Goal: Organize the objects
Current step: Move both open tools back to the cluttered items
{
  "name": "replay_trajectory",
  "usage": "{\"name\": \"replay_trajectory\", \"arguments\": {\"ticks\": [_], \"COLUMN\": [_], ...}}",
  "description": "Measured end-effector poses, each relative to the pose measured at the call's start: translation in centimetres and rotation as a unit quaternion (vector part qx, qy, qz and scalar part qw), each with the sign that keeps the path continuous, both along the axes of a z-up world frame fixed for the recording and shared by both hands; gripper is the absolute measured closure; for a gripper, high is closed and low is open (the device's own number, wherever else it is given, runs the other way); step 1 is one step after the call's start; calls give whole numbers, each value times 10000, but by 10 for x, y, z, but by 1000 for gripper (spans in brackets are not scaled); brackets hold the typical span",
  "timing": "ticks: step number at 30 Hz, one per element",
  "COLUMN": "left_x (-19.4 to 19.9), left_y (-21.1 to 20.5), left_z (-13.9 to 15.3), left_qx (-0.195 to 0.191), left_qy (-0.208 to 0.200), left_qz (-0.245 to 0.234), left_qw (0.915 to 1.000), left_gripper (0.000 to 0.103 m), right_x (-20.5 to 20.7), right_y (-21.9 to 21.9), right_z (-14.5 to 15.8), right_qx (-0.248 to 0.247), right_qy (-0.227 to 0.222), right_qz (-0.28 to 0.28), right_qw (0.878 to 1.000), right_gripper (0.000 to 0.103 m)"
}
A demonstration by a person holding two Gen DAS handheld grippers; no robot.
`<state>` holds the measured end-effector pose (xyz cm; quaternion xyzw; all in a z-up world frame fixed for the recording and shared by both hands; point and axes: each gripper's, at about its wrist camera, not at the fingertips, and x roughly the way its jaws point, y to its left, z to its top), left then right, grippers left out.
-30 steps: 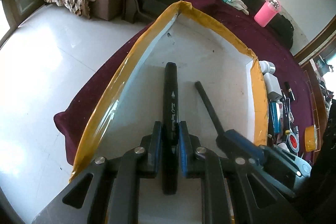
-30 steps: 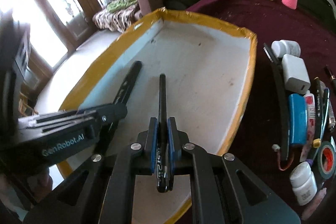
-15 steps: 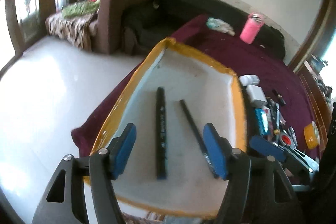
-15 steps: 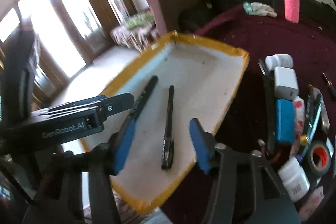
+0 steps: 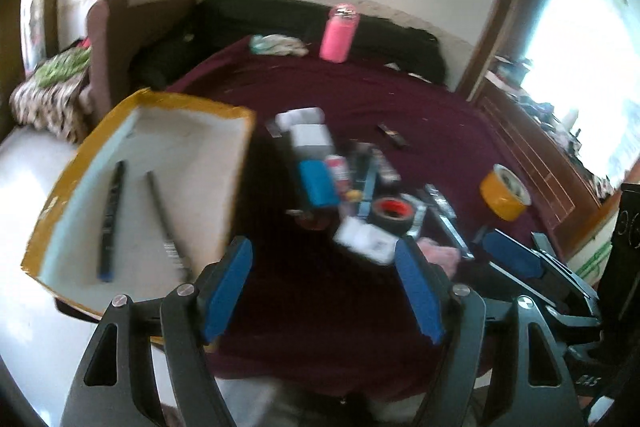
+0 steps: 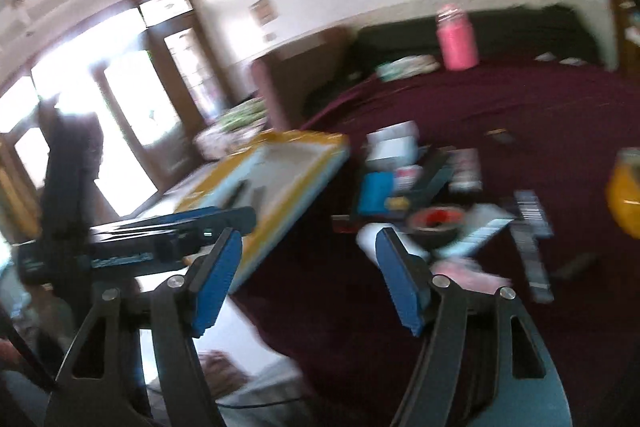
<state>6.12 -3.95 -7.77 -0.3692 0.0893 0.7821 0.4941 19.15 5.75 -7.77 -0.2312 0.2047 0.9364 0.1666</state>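
A white tray with a yellow rim [image 5: 240, 163] lies at the left on the maroon cloth [image 5: 320, 307]. In it lie a thick black marker [image 5: 110, 215] and a thin black pen [image 5: 164, 223], side by side. My left gripper [image 5: 323, 251] hangs over bare cloth to the right of the tray, its jaws opening with nothing between them. My right gripper [image 6: 310, 243] is likewise opening and empty, above the cloth near the tray's corner [image 6: 304, 139]. One of its fingers [image 5: 512, 259] shows at the right of the left wrist view.
A pile of small things lies past the grippers: a blue case [image 5: 318, 183], a white charger [image 5: 312, 137], a black tape roll with a red core [image 5: 390, 211]. A yellow tape roll [image 5: 504, 193] stands to the right. A pink bottle [image 5: 339, 35] stands at the far edge.
Both grippers let go of the marker and the pen in the tray and opened wide. Both drew back, rose and swung right toward the pile.
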Motion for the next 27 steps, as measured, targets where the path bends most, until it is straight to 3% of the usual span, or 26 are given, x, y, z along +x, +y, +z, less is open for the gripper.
{"name": "replay_trajectory", "arguments": {"ticks": [4,8,12,15,19,23,27], "left_x": [36,44,40,31,21,9,1], "left_y": [18,29,39,44,49,65,85], "left_z": [1,-7,-23,-33,-43,-47,-46], "left_qx": [-96,-350,-902,-1025,-969,-866,-800], "left_qy": [66,-475,-648,-698,-748,-868,-638], "left_qz": [-492,-690,-775,-526,-377,-558,-697], "left_qw": [9987,9959,9908,9909,9918,9909,9923], "left_gripper": [35,35,35,35,35,35,35], "right_x": [38,58,57,53,44,41,38], "right_y": [7,21,30,38,48,59,66], "right_z": [-2,-15,-33,-47,-61,-68,-72], "right_qx": [183,-283,-464,-579,-779,-984,-1087], "right_qy": [-90,-238,-443,-619,-789,-783,-732], "right_qz": [-708,-993,-1124,-1223,-1225,-1240,-1193], "right_qw": [9973,9944,9916,9889,9863,9843,9842], "right_gripper": [34,34,34,34,34,34,34]}}
